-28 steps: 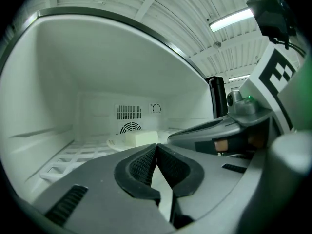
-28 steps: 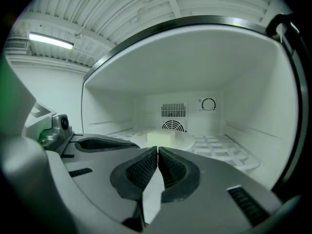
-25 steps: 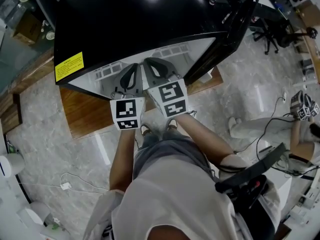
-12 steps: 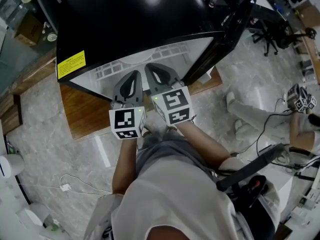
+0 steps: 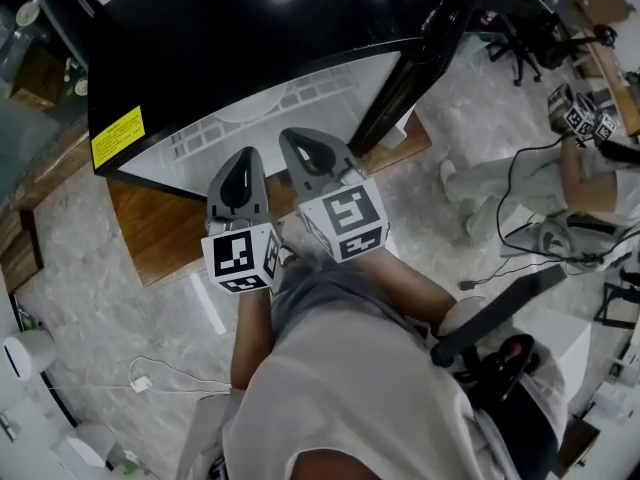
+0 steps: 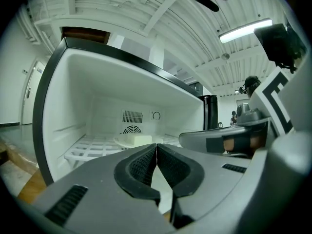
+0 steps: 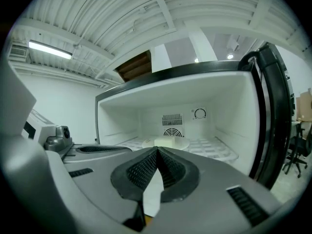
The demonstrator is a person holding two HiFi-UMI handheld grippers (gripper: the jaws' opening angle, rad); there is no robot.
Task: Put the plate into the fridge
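The black fridge [image 5: 250, 38] stands open, its door [image 5: 420, 68] swung to the right. Deep inside, a pale plate [image 6: 134, 140] carrying a pale block rests on the white wire shelf [image 7: 214, 147]; the same plate [image 7: 171, 143] shows in the right gripper view. My left gripper [image 5: 240, 173] and right gripper [image 5: 310, 150] hover side by side just outside the fridge opening, well short of the plate. Both are shut, pads together with nothing between them, as the left gripper [image 6: 156, 147] and the right gripper [image 7: 158, 150] show in their own views.
The fridge sits on a low wooden platform [image 5: 160, 233] on a marble floor. A yellow label [image 5: 116, 136] marks its front left edge. Another person [image 5: 585, 168] holding grippers is at the right, near cables [image 5: 520, 208] and an office chair [image 5: 520, 38].
Both grippers have drawn back from the fridge opening toward my body, staying shut and empty. The plate stays on the shelf.
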